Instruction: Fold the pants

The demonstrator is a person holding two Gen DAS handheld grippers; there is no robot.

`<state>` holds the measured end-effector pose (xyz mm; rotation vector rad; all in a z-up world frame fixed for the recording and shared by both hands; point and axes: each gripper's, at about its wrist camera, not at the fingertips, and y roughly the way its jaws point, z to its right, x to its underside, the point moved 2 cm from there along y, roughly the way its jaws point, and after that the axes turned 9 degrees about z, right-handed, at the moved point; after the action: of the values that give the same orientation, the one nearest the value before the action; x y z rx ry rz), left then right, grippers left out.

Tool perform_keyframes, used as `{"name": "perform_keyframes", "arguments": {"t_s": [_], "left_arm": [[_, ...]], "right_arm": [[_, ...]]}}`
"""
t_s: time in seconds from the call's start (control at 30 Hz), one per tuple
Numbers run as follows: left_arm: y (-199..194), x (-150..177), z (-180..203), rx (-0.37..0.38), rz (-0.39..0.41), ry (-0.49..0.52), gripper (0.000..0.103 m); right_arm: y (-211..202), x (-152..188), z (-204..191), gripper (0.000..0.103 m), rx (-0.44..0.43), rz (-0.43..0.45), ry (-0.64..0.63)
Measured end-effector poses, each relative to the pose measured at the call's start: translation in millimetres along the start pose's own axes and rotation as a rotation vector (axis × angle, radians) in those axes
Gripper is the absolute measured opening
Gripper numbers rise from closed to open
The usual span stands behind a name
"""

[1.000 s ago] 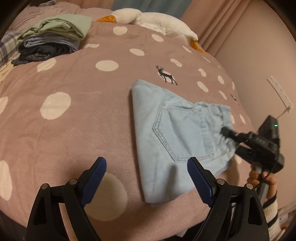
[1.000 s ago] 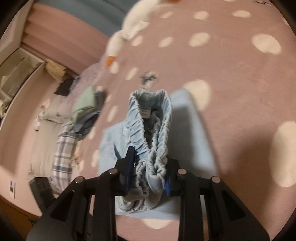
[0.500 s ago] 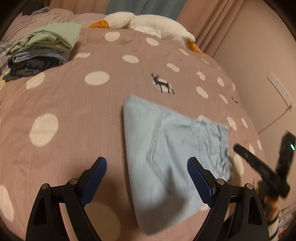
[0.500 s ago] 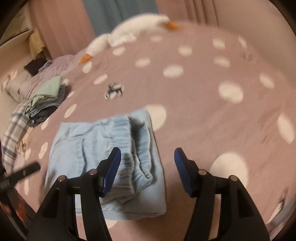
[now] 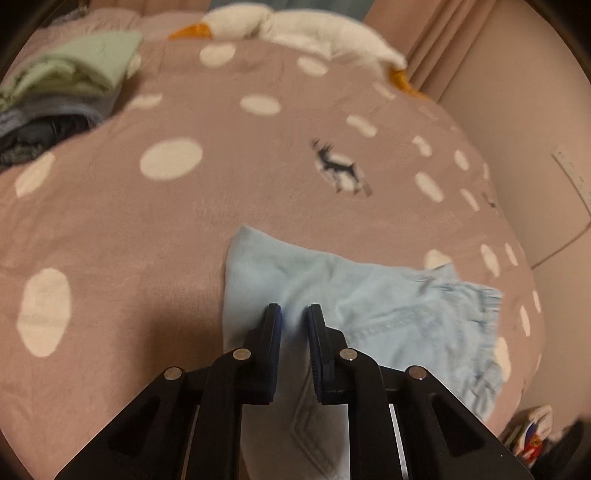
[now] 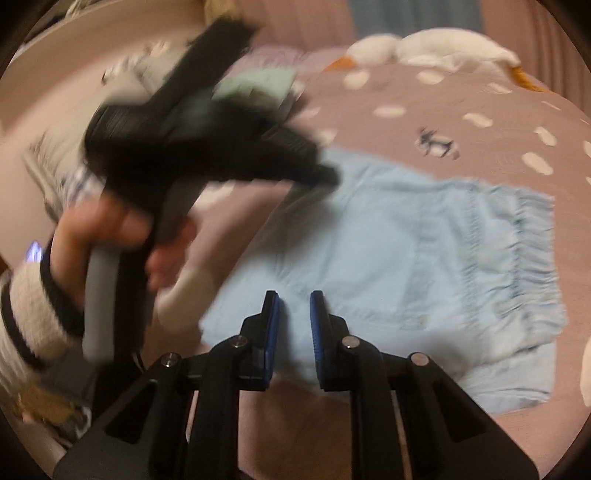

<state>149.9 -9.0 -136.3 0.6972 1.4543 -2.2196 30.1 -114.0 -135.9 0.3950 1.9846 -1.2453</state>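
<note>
The light blue pants [image 5: 388, 306] lie folded flat on the pink dotted bedcover [image 5: 147, 240], back pocket up and elastic waistband to the right. My left gripper [image 5: 294, 314] hovers over their left part. Its jaws are closing to a narrow gap, and I see no cloth pinched between them. In the right wrist view the pants [image 6: 424, 258] fill the middle. My right gripper [image 6: 294, 306] sits over their near edge, its jaws also closing, with nothing between them. The left gripper [image 6: 325, 177] shows there as a blur over the pants' far left corner, held by a hand [image 6: 110, 229].
A stack of folded clothes [image 5: 66, 85] with a green piece on top sits at the back left of the bed. A white goose plush [image 5: 295, 26] lies along the far edge. Curtains and a wall [image 5: 535, 129] close in on the right.
The right gripper let go of the waistband, rolled upright and pulled back, and its jaws narrowed. The left gripper moved forward over the pants and its wide jaws closed. The pants now lie flat.
</note>
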Motion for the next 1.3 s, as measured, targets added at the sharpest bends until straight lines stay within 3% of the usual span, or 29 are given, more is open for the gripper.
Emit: {"name": "perform_keyframes", "arguments": {"t_s": [0.07,0.23,0.37,0.5,0.57,0.67,0.77,0.83,0.87,0.9,1.03,1.17,1.3], "left_arm": [[14.2,2.9,-5.8,0.006,-0.034,-0.021,0.015],[9.4,3.8,-7.2,0.014,-0.020,-0.028,0.015],[-0.5,4.2,-2.2,-0.003,-0.012,-0.009,0.015],[-17.2,13.3,9.5,-0.028,0.003,0.056,0.015],[-27.9,22.0,14.9,-0.008,0.002,0.075,0.015],[-42.3,37.8,24.6,-0.010,0.008,0.135,0.019],[-46.6,53.6,29.2,0.009,-0.021,0.169,0.022],[-43.9,64.6,29.3,0.013,-0.044,0.186,0.022],[-42.9,68.2,28.7,0.007,-0.048,0.193,0.022],[-42.9,70.2,27.9,0.004,-0.044,0.195,0.022],[-46.9,69.4,26.1,0.010,-0.045,0.162,0.022],[-52.9,75.0,26.2,0.015,-0.045,0.158,0.022],[-57.9,84.4,25.4,0.026,-0.041,0.164,0.022]], "right_arm": [[8.7,7.5,-1.1,0.017,0.011,-0.052,-0.038],[7.3,2.3,10.1,0.017,-0.031,-0.062,0.016],[-16.8,-6.0,14.9,0.017,-0.045,-0.008,0.025],[-35.8,-22.3,42.8,0.018,0.080,0.088,0.060],[-42.2,-33.6,72.4,0.021,0.192,0.108,0.105],[-47.4,-42.0,103.5,0.021,0.267,0.147,0.150],[-40.8,-43.5,125.9,0.018,0.321,0.141,0.177],[-22.0,-37.4,140.7,0.022,0.367,0.067,0.195],[-12.0,-30.3,145.0,0.030,0.364,0.038,0.226],[-10.7,-26.7,148.4,0.031,0.352,0.051,0.251],[-28.3,-26.2,143.2,0.031,0.339,0.080,0.278],[-53.4,-18.3,115.5,0.034,0.321,0.113,0.199],[-55.9,2.9,102.2,0.038,0.347,0.063,0.132]]}}
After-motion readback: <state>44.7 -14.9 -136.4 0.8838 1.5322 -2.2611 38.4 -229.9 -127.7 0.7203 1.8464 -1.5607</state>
